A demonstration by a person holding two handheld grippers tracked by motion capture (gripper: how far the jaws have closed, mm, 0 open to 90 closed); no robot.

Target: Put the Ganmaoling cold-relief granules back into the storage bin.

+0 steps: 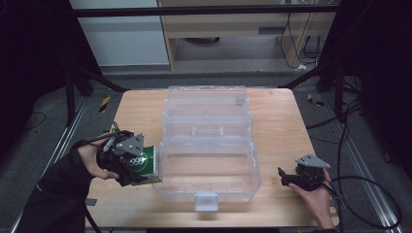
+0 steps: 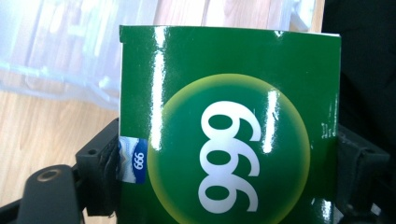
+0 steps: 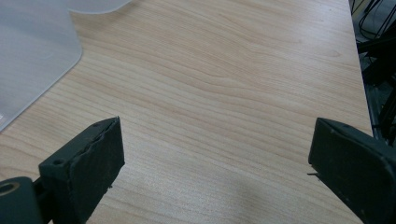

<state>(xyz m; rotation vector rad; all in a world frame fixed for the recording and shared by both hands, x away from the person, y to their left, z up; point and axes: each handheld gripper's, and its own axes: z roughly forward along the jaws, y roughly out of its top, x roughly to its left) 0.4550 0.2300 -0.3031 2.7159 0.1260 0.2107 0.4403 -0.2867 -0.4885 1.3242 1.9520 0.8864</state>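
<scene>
My left gripper [image 1: 141,167] fingers squeeze the shiny green cardboard box [image 2: 229,126] by its sides; it looks light, slippery, easily crushed. My right gripper [image 1: 286,178] fingers stand open.

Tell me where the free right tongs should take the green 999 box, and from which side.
Probably the top end of the green box, from above. The left tongs already clamp its two opposite side faces, so those are taken. It is held beside the left wall of the clear bin. The right tongs stand open over the table, right of the bin.
</scene>
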